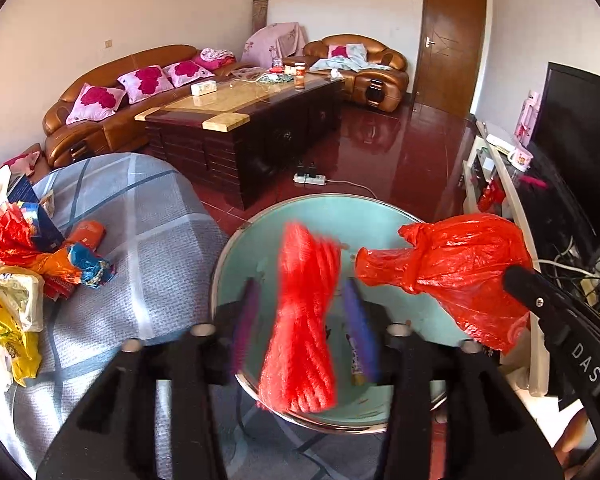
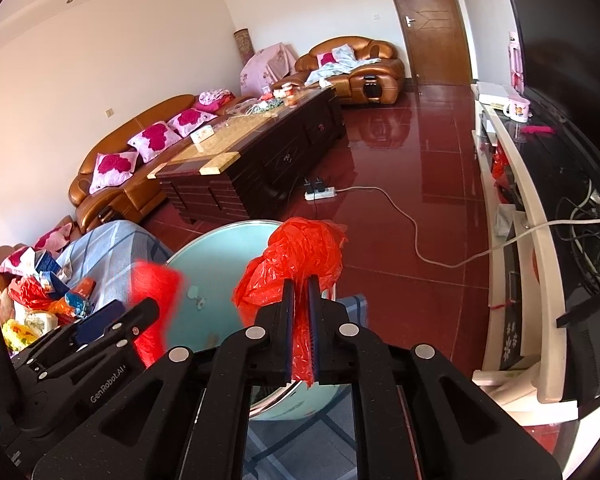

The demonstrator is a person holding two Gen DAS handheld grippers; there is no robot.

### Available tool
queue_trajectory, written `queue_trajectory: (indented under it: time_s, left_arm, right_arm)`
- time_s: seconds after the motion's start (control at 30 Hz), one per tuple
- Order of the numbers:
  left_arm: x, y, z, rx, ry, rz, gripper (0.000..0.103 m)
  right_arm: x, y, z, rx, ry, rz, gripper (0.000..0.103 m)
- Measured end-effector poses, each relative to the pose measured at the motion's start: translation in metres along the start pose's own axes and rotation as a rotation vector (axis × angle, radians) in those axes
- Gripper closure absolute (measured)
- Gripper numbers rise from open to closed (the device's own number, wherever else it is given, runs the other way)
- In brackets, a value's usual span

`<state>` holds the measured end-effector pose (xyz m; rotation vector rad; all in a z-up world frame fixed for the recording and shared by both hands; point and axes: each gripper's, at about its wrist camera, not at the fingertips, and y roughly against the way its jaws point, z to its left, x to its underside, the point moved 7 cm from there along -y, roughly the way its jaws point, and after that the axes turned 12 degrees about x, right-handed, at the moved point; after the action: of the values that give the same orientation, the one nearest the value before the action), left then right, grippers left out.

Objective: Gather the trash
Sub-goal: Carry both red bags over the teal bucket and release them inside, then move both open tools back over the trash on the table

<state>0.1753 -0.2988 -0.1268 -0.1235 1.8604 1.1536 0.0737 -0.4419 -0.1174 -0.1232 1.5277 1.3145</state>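
My left gripper (image 1: 302, 300) is open, its purple-padded fingers wide apart over the round glass table (image 1: 260, 236). A red mesh bag (image 1: 304, 312), blurred, sits between them without being pinched. My right gripper (image 2: 301, 308) is shut on a red plastic bag (image 2: 300, 256), held above the table's right side; that bag also shows in the left wrist view (image 1: 456, 268). The mesh bag shows at the left in the right wrist view (image 2: 156, 304). A pile of wrappers and bags (image 1: 24, 264) lies on the checked cloth at left.
A dark coffee table (image 1: 244, 128) with clutter stands ahead, brown sofas (image 1: 112, 92) behind it. A power strip (image 1: 309, 178) and cable lie on the red floor. A TV stand (image 2: 516, 208) with a TV and cables runs along the right.
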Motion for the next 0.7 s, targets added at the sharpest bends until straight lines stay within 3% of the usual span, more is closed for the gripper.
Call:
queue_trajectory:
  time_s: [0.1, 0.17, 0.27, 0.43, 0.5, 0.57, 0.7]
  left_arm:
    - [-0.002, 0.004, 0.002, -0.011, -0.001, -0.010, 0.048]
    - [-0.003, 0.008, 0.005, -0.026, 0.002, -0.019, 0.041]
    - [-0.004, 0.012, 0.009, -0.038, 0.012, -0.029, 0.036]
    - [-0.004, 0.024, 0.014, -0.055, 0.021, -0.040, 0.030]
    - [-0.004, 0.030, 0.018, -0.065, 0.028, -0.047, 0.028]
    - [-0.003, 0.037, 0.022, -0.076, 0.034, -0.054, 0.025]
    - [-0.004, 0.051, 0.028, -0.114, 0.023, -0.070, 0.023]
  right_arm:
    - [0.000, 0.002, 0.002, -0.001, 0.005, -0.004, 0.090]
    - [0.001, 0.002, 0.005, -0.004, 0.018, -0.004, 0.088]
    - [0.002, 0.003, 0.010, -0.007, 0.035, -0.005, 0.079]
    - [-0.005, 0.014, 0.009, 0.017, 0.044, -0.053, 0.071]
    - [-0.008, 0.020, 0.009, 0.037, 0.053, -0.090, 0.054]
    - [-0.011, 0.028, 0.011, 0.049, 0.060, -0.124, 0.044]
    - [-0.014, 0.036, 0.018, 0.045, 0.075, -0.148, 0.037]
